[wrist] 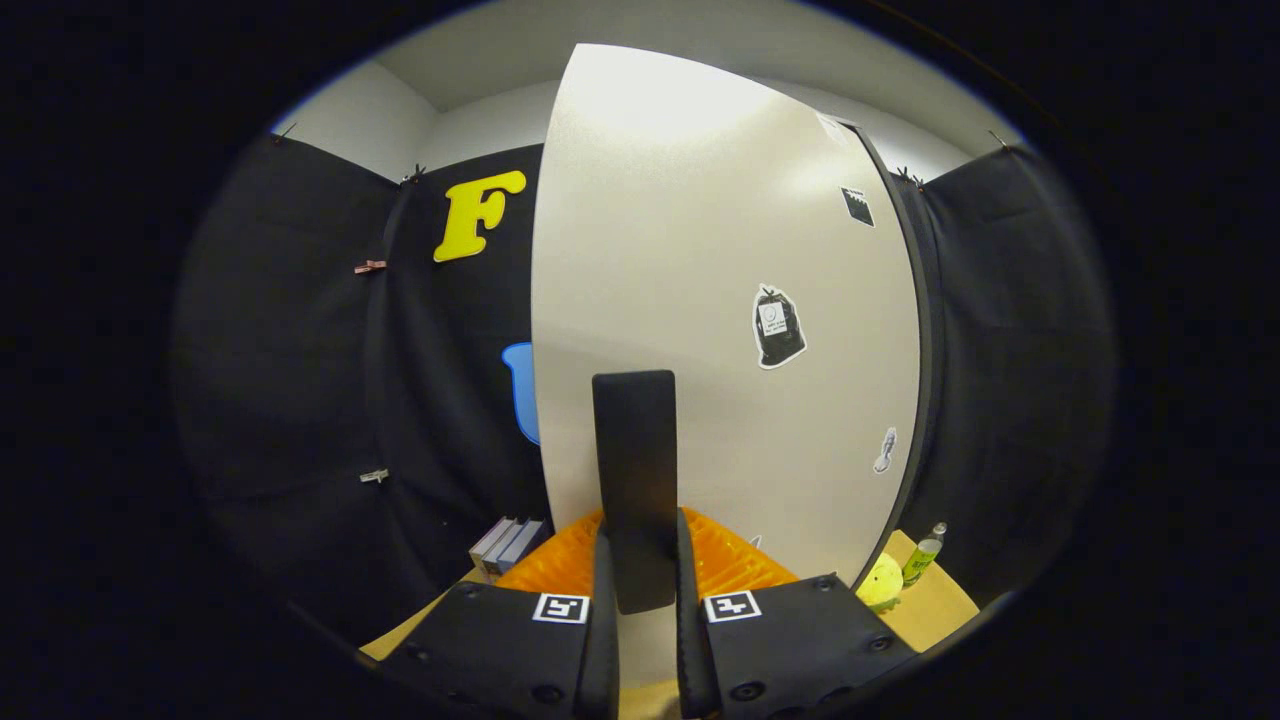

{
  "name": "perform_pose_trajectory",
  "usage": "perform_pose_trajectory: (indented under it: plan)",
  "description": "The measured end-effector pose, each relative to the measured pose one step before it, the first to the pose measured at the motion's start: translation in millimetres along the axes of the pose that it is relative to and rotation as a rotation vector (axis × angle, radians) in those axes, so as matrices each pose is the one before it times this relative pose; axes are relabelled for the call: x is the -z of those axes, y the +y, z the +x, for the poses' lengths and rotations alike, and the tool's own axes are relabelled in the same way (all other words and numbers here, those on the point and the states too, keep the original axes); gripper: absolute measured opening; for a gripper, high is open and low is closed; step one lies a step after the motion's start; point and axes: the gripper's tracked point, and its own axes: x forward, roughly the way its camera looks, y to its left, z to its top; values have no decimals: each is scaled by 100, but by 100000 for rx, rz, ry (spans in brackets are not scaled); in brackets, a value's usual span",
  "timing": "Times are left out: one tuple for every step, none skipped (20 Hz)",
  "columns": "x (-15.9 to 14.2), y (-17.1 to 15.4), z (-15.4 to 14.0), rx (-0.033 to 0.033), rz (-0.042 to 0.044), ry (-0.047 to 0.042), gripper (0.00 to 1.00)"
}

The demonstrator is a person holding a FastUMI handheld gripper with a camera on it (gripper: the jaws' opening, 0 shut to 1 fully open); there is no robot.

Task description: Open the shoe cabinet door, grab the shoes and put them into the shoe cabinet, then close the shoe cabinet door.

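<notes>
The gripper (640, 600) pinches the dark handle (634, 480) of the white cabinet door (700, 300), both fingers pressed on it. The door stands at 12 o'clock; a yellow ball (880, 585) lies at 2 o'clock.

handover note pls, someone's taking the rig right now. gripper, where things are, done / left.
Gripper: fingers closed on the door's dark handle, one on each side.
Cabinet door: pale, stickered, directly ahead; whether it is open or shut cannot be told from here.
Nearby: books to the left, yellow ball and small bottle on the floor to the right.
Done: handle grasped.
Left: by these pictures, shoes into the cabinet, then door shut.
</notes>
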Motion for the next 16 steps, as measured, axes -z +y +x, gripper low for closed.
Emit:
perform_pose_trajectory:
  plan:
    - [-49, -308, -453, -1054, -425, 124, 27]
    - [-87, -243, -411, -1065, -397, 173, 27]
    - [-33, -172, -583, -1075, -230, 397, 27]
    - [4, -149, -501, -1003, -72, 303, 27]
    - [-39, -280, -610, -1007, 153, 131, 27]
    - [-99, -189, -540, -885, 296, -102, 27]
    - [-50, -295, -547, -947, 381, -241, 27]
    - [-53, -224, -476, -952, 488, 71, 27]
    - [-48, -419, -493, -751, 295, 268, 27]
    - [11, -389, -241, -309, -175, 306, 27]
    - [-56, -339, -205, -209, -328, 250, 27]
    - [-56, -296, -383, -167, -101, 47, 27]
    - [4, -252, -282, -116, 380, 80, 27]
    - [-32, -281, -273, -134, 699, 49, 27]
    - [-31, -288, -157, -119, 451, -84, 27]
    - [-63, -265, -67, -56, -125, 50, 26]
